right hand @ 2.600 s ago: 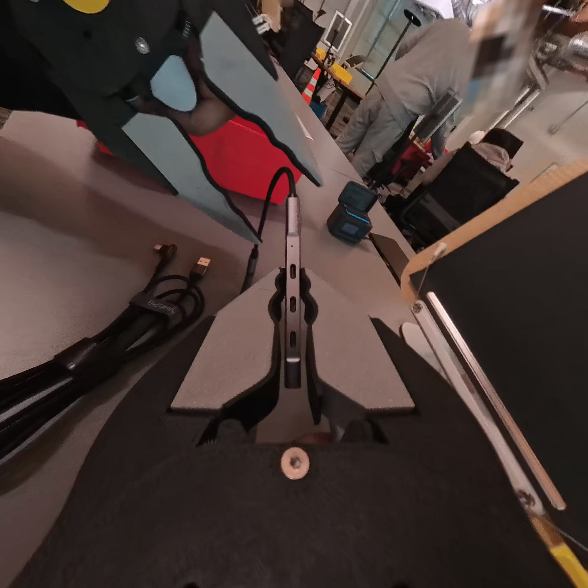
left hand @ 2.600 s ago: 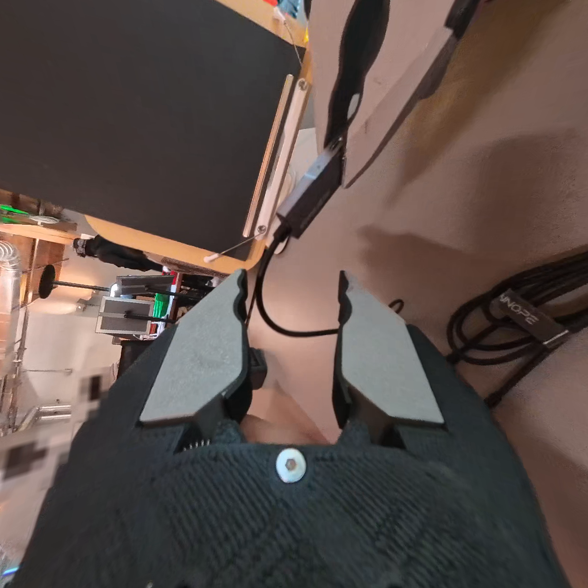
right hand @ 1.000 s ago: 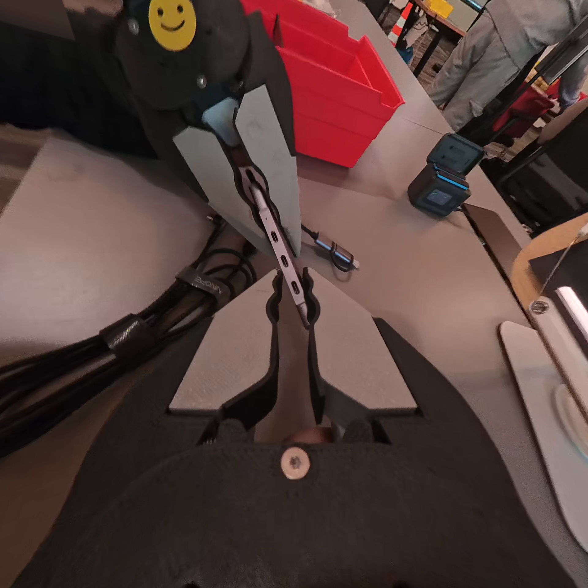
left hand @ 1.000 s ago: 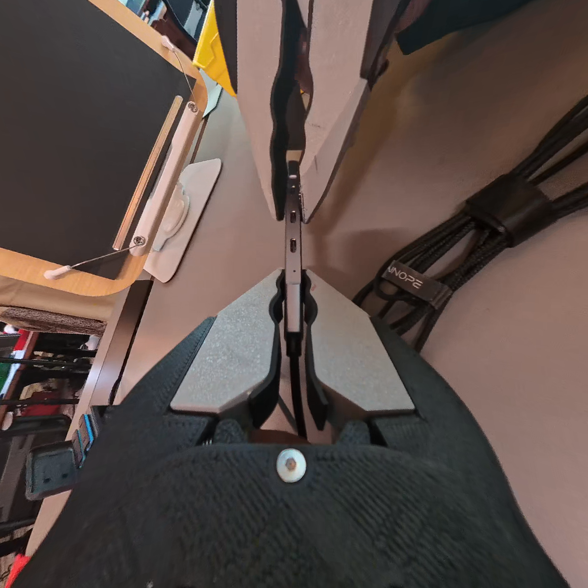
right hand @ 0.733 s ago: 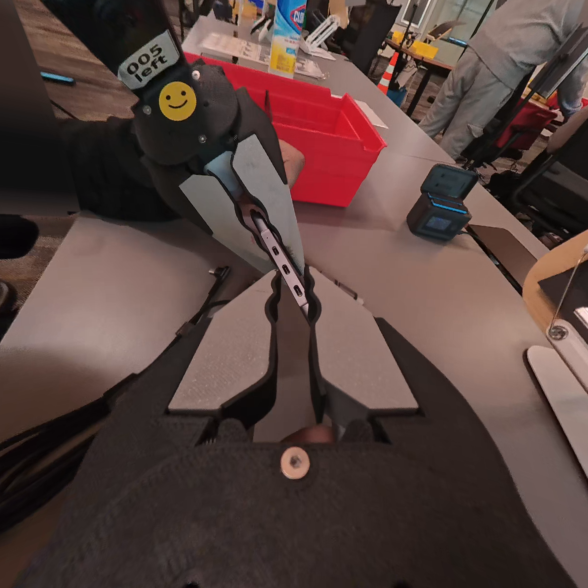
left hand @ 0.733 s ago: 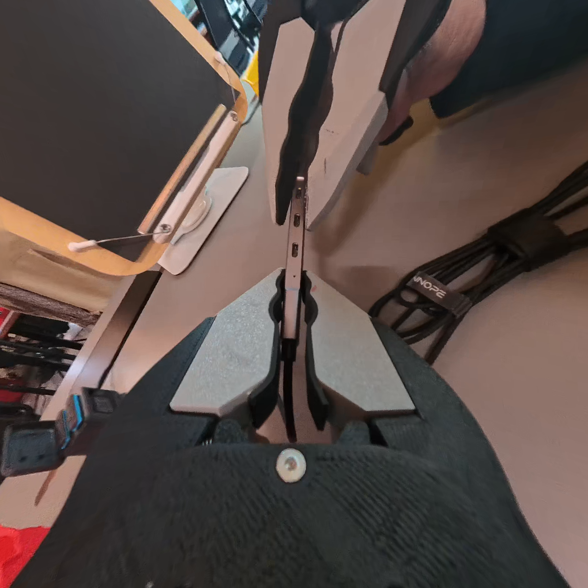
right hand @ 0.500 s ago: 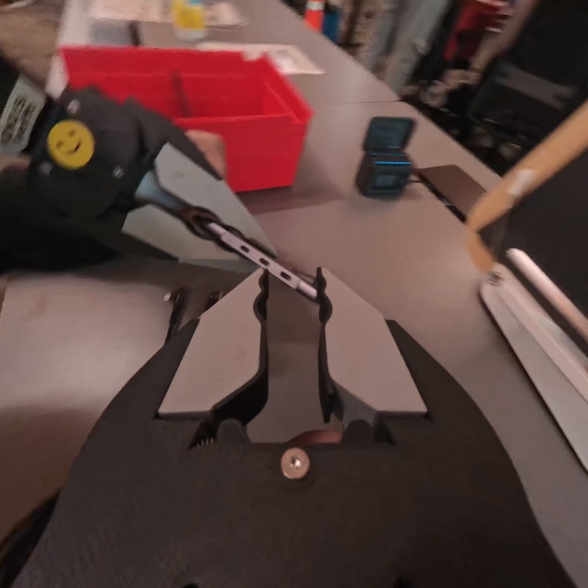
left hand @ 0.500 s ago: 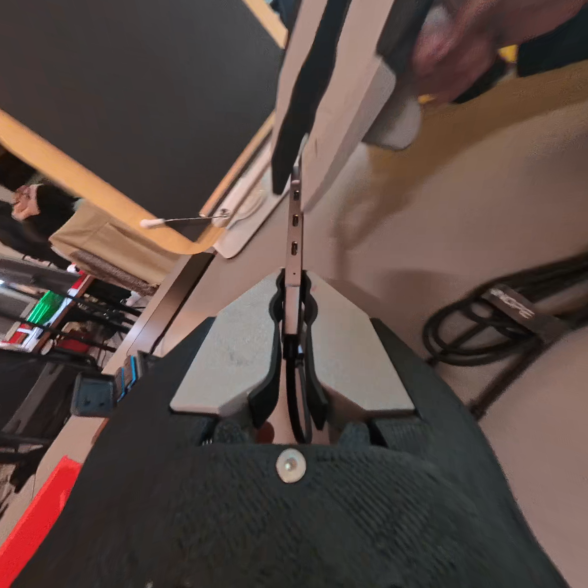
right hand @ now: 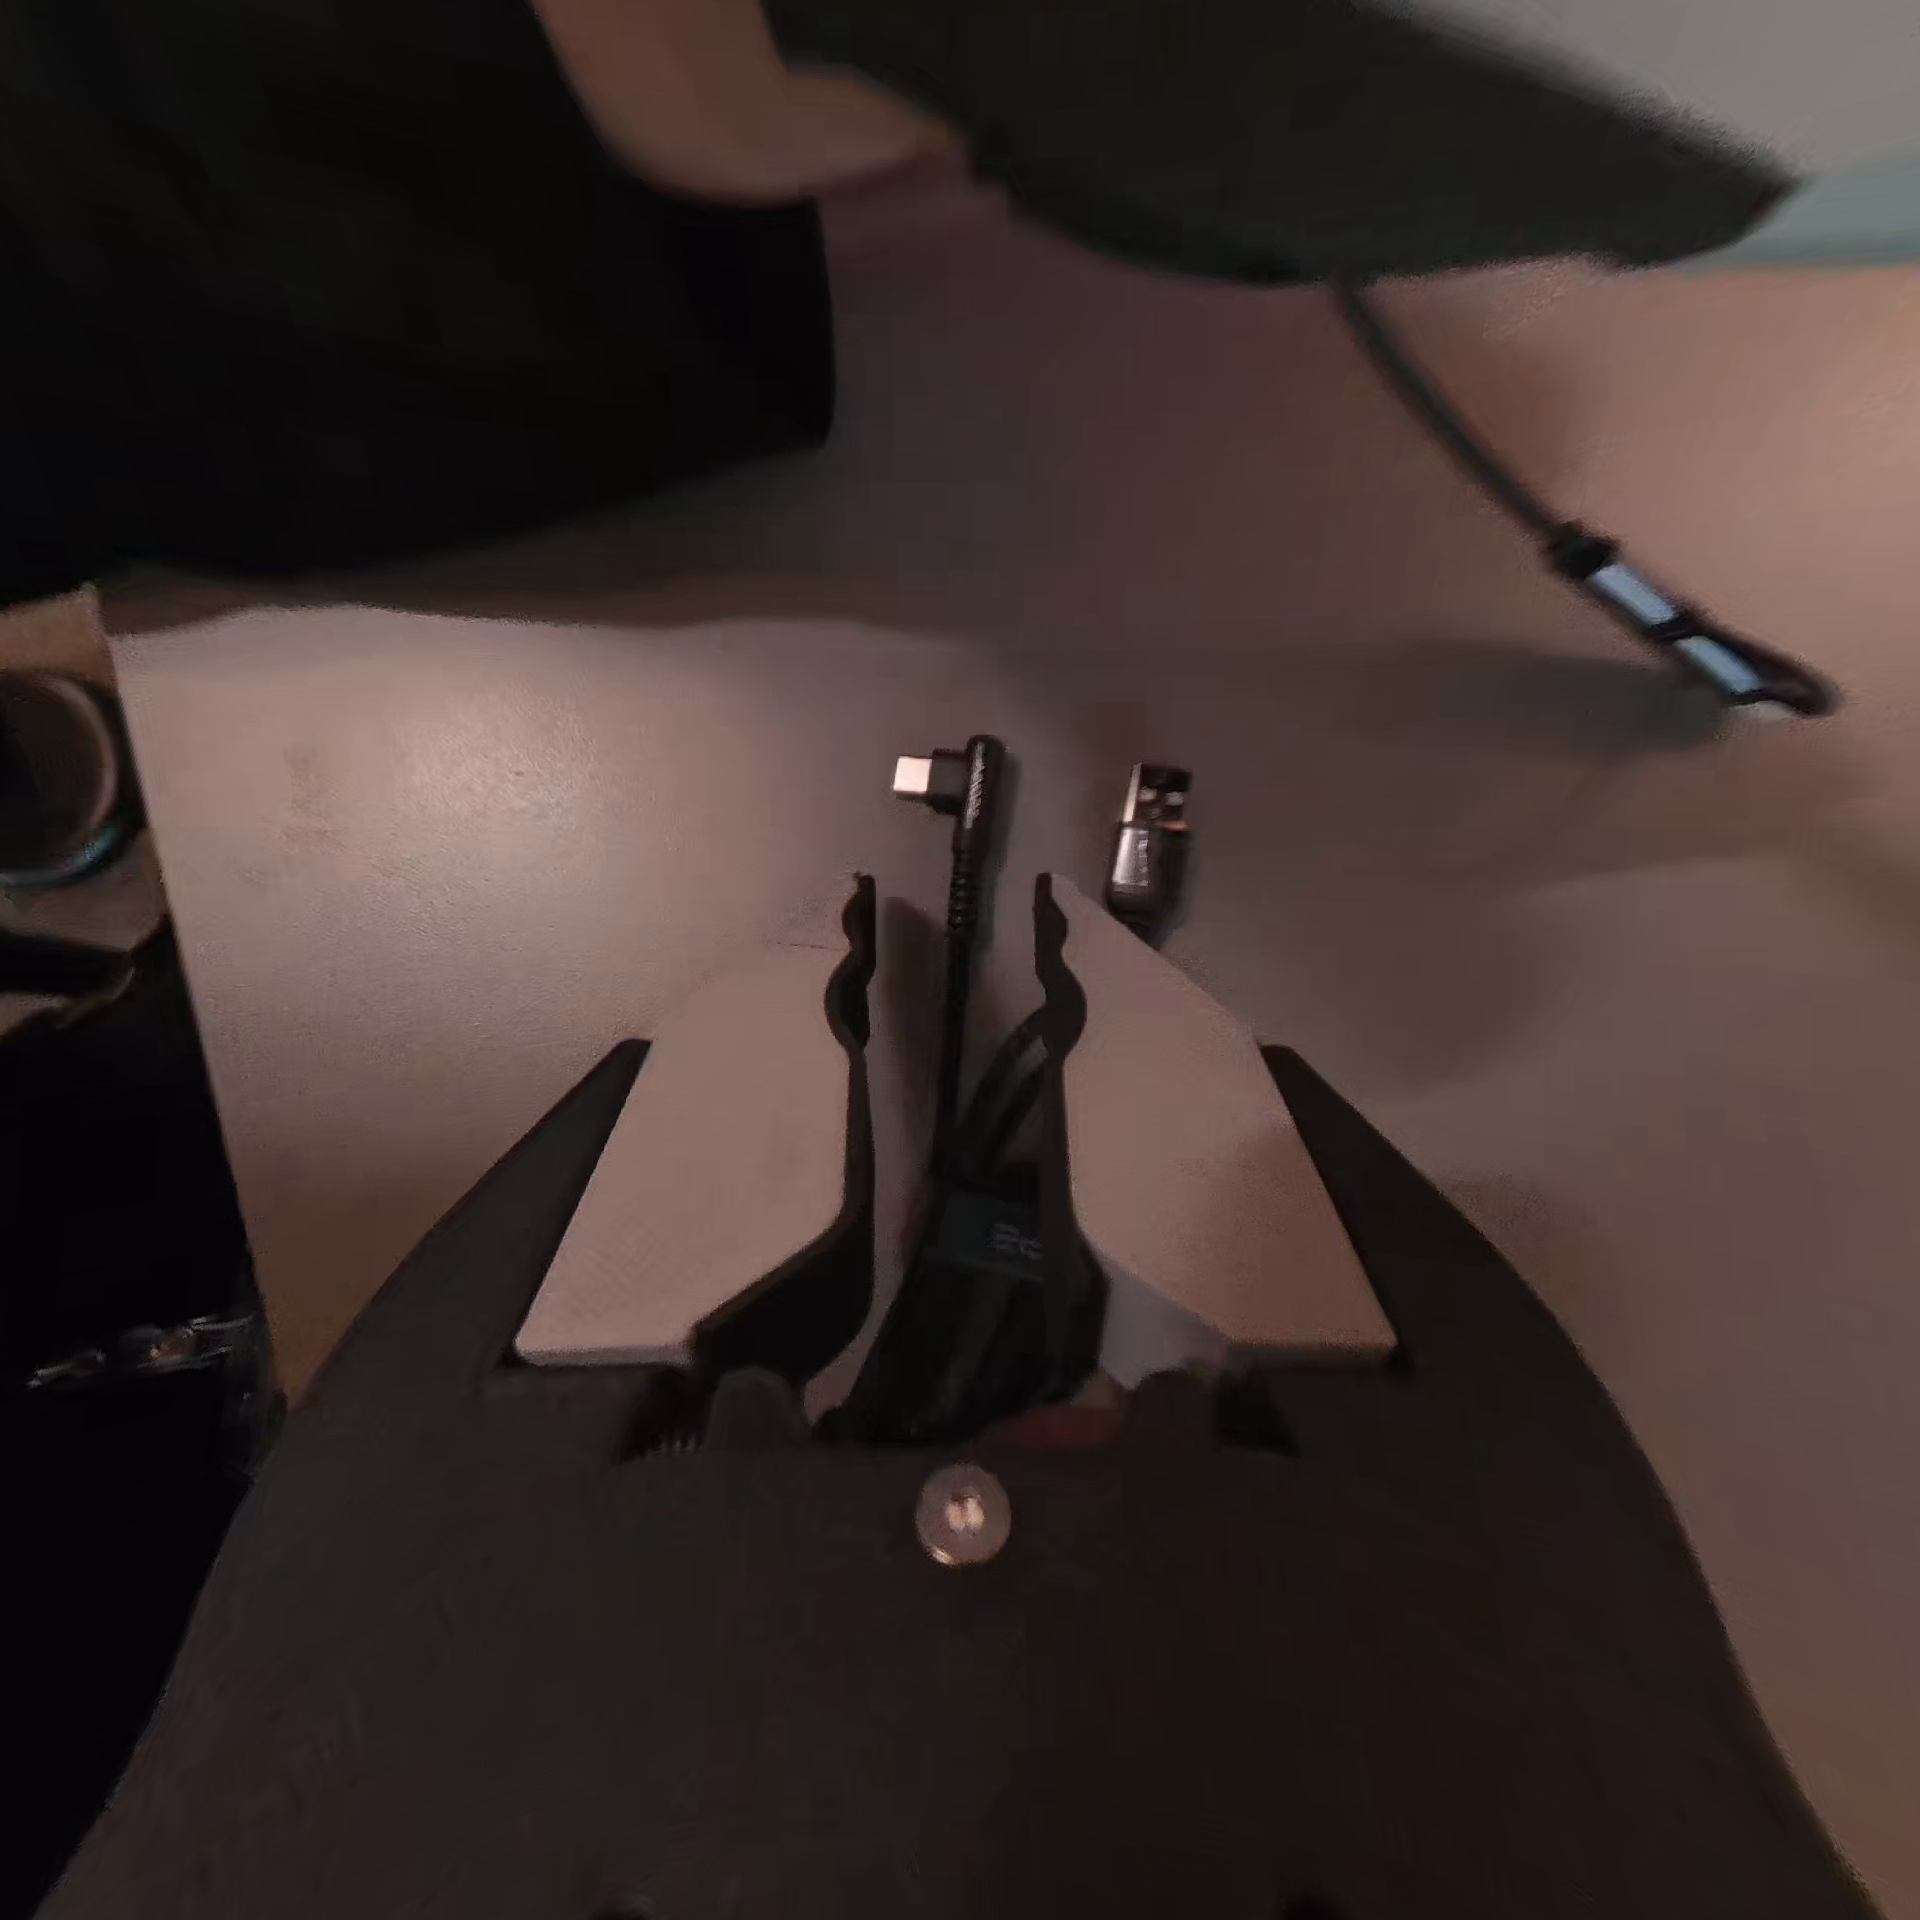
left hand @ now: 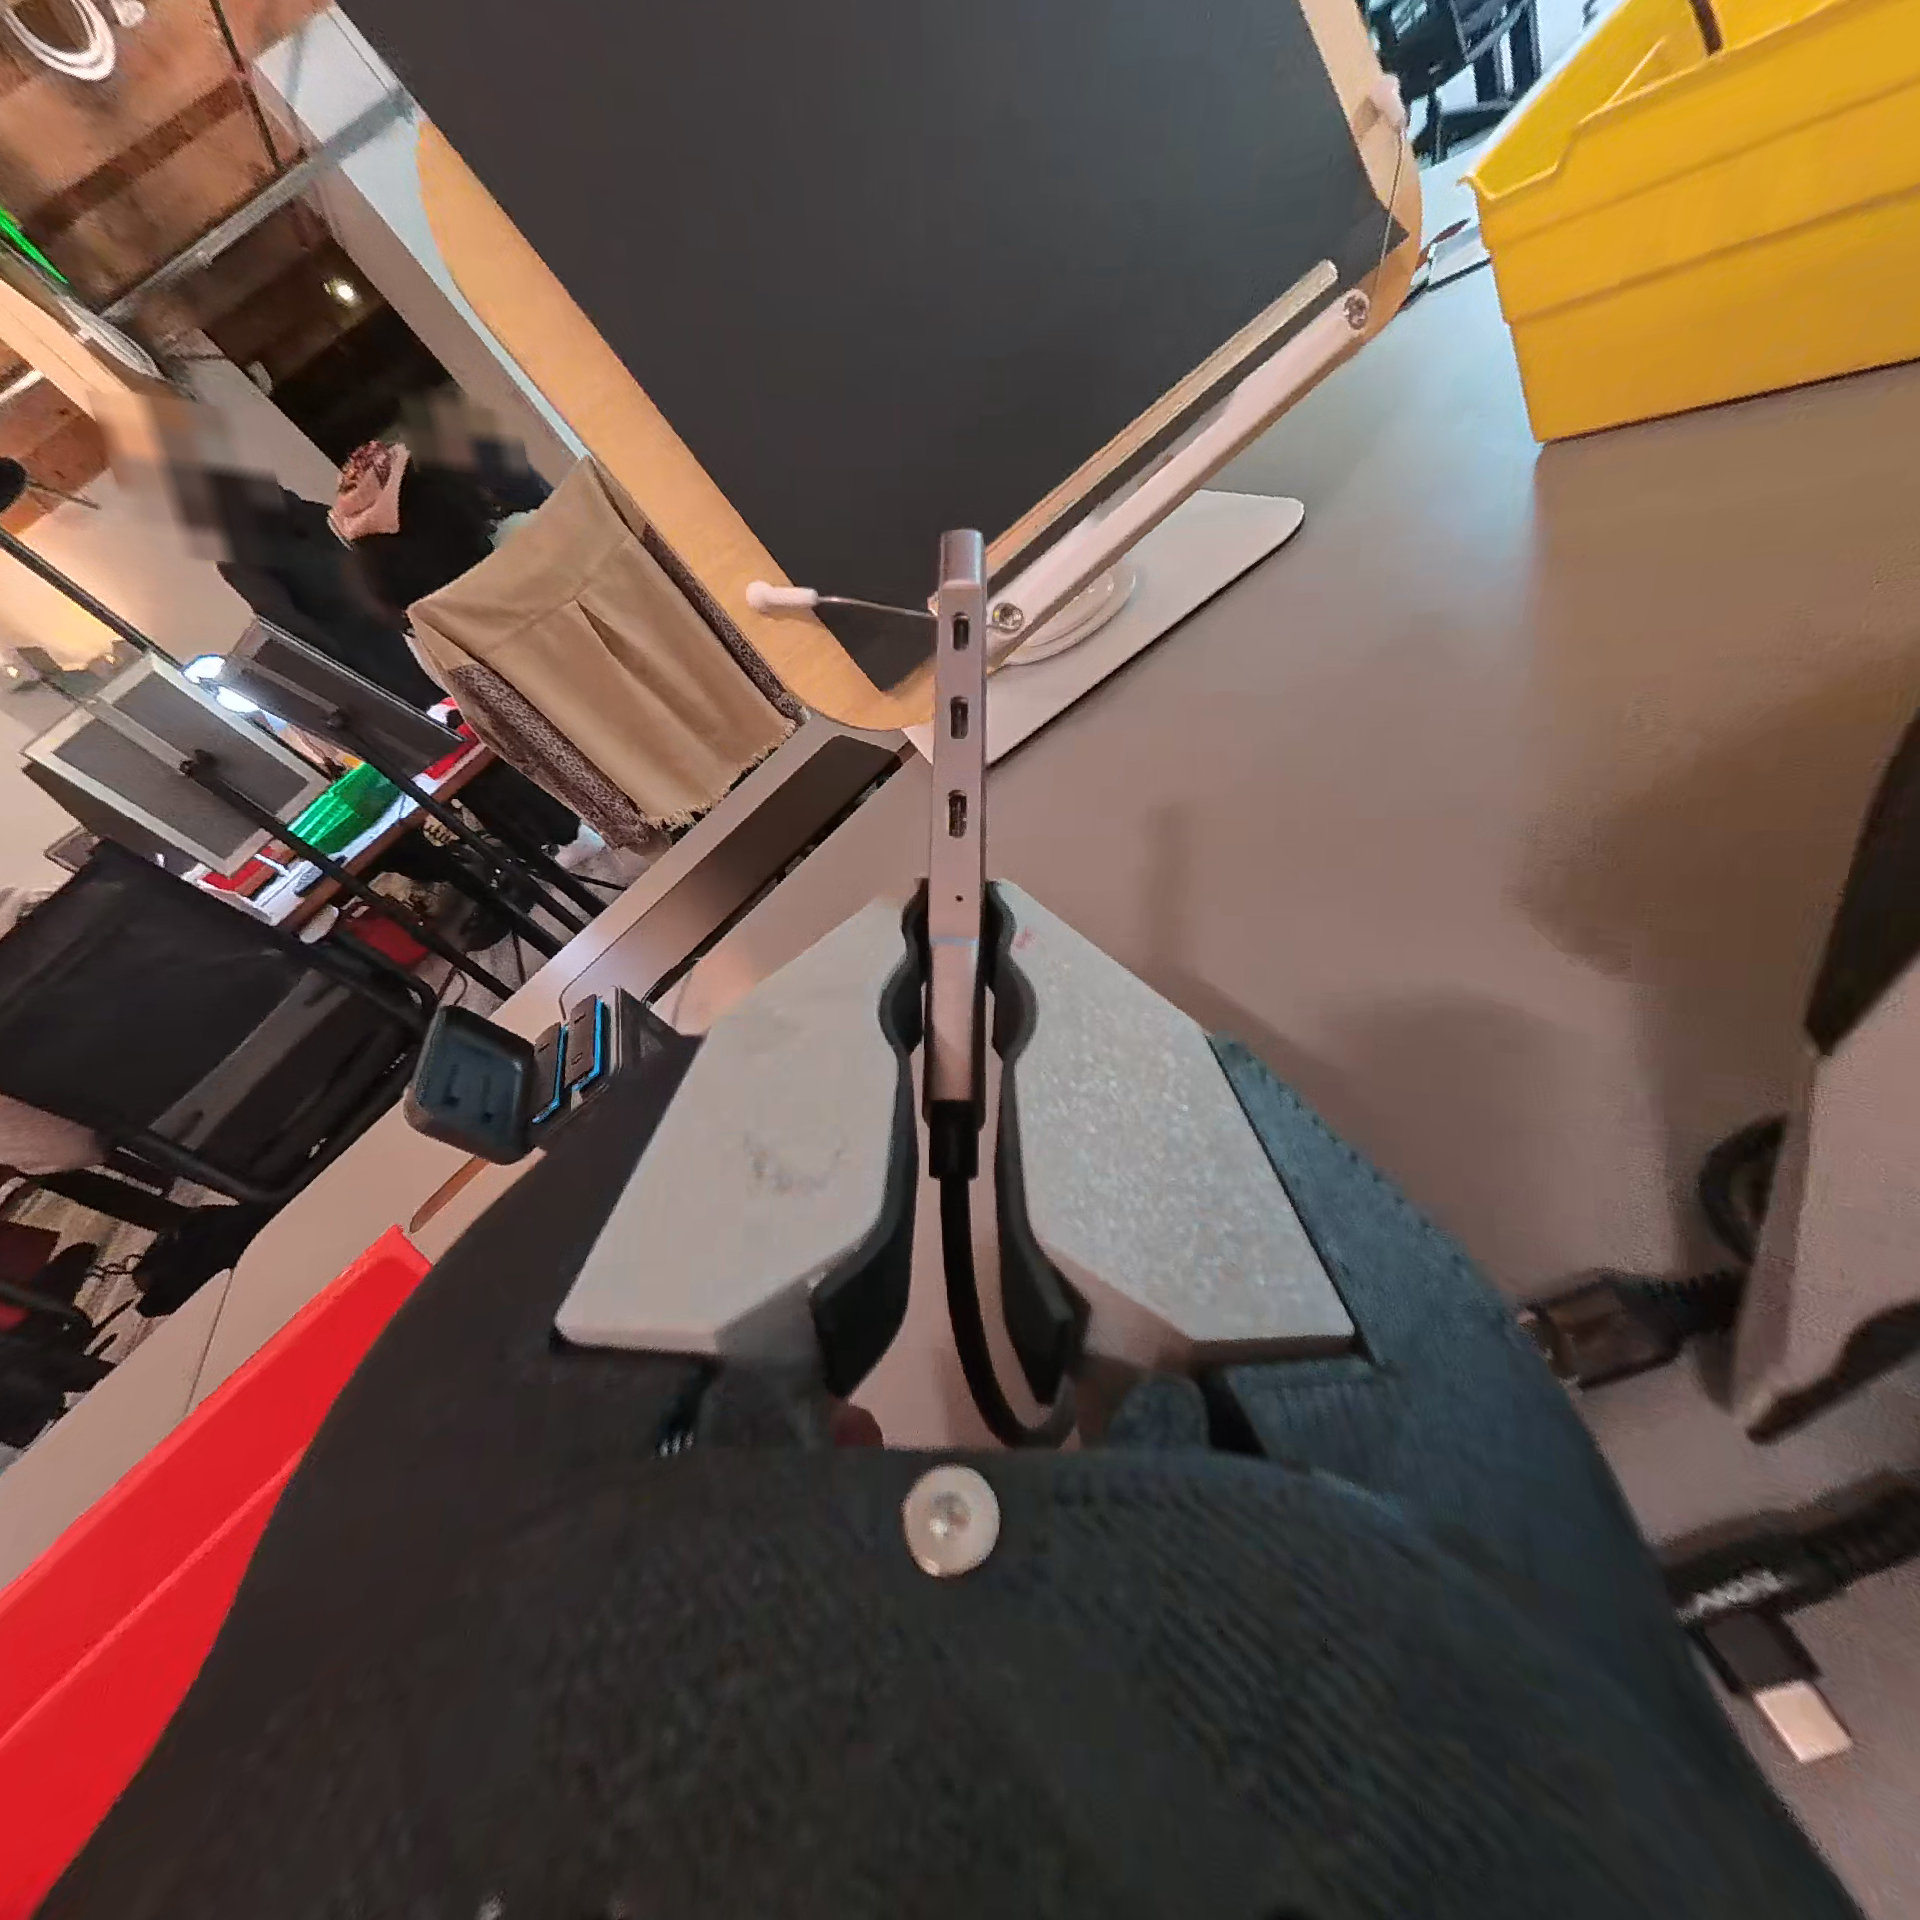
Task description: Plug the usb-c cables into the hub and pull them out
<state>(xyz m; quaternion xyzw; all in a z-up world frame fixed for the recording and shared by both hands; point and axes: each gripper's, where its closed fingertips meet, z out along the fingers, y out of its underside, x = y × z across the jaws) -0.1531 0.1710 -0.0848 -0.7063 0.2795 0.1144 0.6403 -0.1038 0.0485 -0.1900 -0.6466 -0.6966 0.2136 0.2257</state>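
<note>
My left gripper [left hand: 954, 904] is shut on the cable end of a slim grey hub [left hand: 958, 717]. The hub sticks out forward, with three empty ports showing along its edge. Its black lead [left hand: 961, 1247] loops back between the fingers. My right gripper [right hand: 954, 894] is open and low over the table. A black cable with an angled usb-c plug [right hand: 940, 779] lies between its jaws, untouched. A USB-A plug [right hand: 1148, 831] lies just right of it. The strapped cable bundle [right hand: 987, 1236] runs back under the right gripper. The right gripper's finger [left hand: 1829, 1247] shows at the edge of the left wrist view.
A black board with a wooden rim [left hand: 935, 260] stands on a grey base on the table [left hand: 1455, 831]. A yellow bin [left hand: 1714, 208] is far right, a red bin [left hand: 156, 1507] near left, a small black box [left hand: 488, 1081] at the table edge. The hub lead's plug end [right hand: 1642, 603] hangs at right. Left tips to right tips: about 15 centimeters.
My right gripper has let go of the hub's far end and swung down over the cable plugs on the table. My left gripper keeps the hub and has turned towards the board.
</note>
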